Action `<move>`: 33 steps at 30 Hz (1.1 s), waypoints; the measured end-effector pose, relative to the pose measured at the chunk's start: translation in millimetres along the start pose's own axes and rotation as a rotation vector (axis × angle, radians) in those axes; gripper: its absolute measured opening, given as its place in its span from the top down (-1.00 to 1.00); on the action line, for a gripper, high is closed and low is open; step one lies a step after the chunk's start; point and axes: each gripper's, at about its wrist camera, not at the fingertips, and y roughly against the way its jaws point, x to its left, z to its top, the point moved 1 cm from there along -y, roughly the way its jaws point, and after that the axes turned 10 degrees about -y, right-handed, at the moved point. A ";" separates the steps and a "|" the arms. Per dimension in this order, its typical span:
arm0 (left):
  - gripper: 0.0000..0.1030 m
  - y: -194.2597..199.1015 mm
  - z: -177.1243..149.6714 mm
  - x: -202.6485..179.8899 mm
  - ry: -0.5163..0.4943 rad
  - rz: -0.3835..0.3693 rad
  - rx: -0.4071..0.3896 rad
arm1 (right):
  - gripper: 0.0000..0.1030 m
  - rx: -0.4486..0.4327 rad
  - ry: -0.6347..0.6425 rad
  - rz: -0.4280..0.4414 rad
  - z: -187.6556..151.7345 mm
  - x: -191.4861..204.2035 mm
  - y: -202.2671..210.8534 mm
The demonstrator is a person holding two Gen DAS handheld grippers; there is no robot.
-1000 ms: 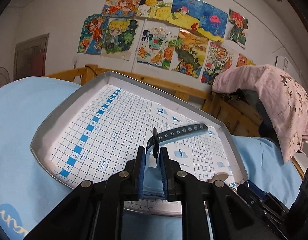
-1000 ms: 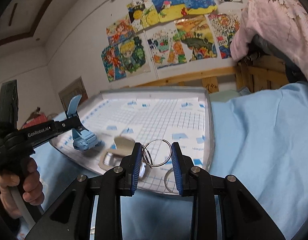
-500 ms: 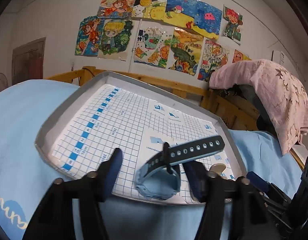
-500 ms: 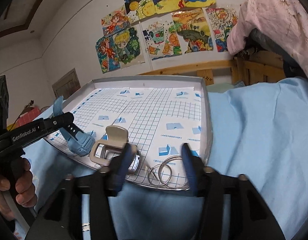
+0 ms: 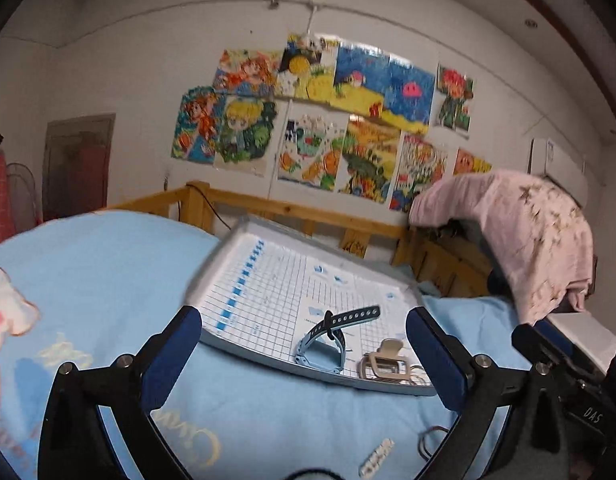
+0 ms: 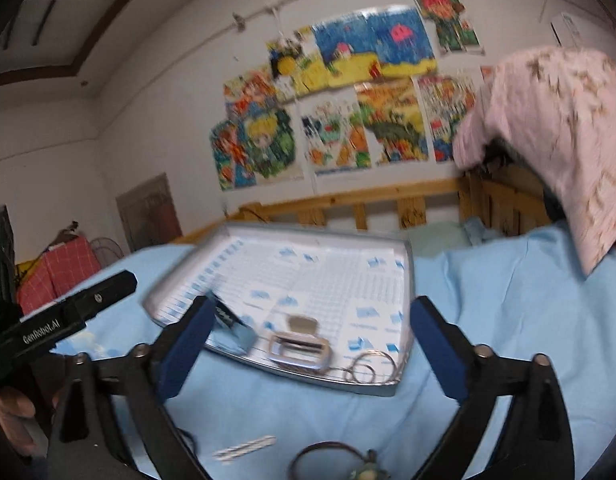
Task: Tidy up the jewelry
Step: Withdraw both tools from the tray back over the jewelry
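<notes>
Left wrist view shows the left gripper [image 5: 304, 338] with its blue-padded fingers [image 5: 170, 356] spread wide and opening, nothing between the pads. Beyond them a grey tray [image 5: 244, 350] lined with blue-and-white grid paper lies on a light blue bed sheet [image 5: 108, 264]. A blue watch [image 5: 322, 344] with a dark perforated strap rests near the tray's front edge, with a beige clip [image 5: 384, 364] just beside it. White letters "DAS" show on a black part at the lower right. Cursive yellow writing on the sheet is too blurred to read.

Right wrist view shows the right gripper [image 6: 308, 346], its fingers [image 6: 438, 348] also wide apart and opening, holding nothing. Metal rings [image 6: 366, 366] lie in the tray's [image 6: 407, 280] near right corner, beside the clip [image 6: 300, 346]. The other tool's black arm reads "GenRobot.AI". A small bracelet [image 6: 324, 454] lies on the sheet in front of the tray.
</notes>
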 end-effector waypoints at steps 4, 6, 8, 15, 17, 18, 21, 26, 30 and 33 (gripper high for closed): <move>-1.00 39.5 3.6 3.2 -0.009 0.006 -0.025 | -0.97 -0.065 0.093 -0.003 12.6 30.2 44.9; -1.00 62.4 1.3 3.7 -0.011 0.003 -0.041 | -0.97 -0.107 0.116 -0.007 13.4 40.2 69.6; -1.00 80.7 -2.4 3.4 -0.025 0.010 -0.046 | -0.97 -0.126 0.115 0.003 12.9 48.2 92.6; -1.00 134.7 -30.2 5.8 0.009 -0.012 -0.052 | -0.97 -0.160 0.073 -0.026 -10.6 57.5 164.9; -1.00 145.0 -37.8 4.5 -0.004 -0.009 -0.056 | -0.97 -0.170 0.079 -0.052 -23.0 58.4 182.4; -1.00 152.2 -44.3 3.5 -0.018 -0.009 -0.055 | -0.97 -0.167 0.086 -0.063 -27.6 59.6 188.8; -1.00 165.7 -60.0 0.2 -0.062 -0.015 -0.044 | -0.97 -0.158 0.108 -0.084 -42.0 63.6 210.2; -1.00 180.8 -88.7 -1.9 -0.090 -0.033 -0.001 | -0.97 -0.152 0.136 -0.124 -71.0 62.7 247.0; -1.00 183.8 -117.1 -4.3 -0.116 -0.037 0.054 | -0.97 -0.096 0.117 -0.167 -92.4 53.7 263.7; -1.00 177.6 -127.9 -5.8 -0.113 -0.051 0.110 | -0.97 -0.056 0.079 -0.190 -100.6 43.2 271.0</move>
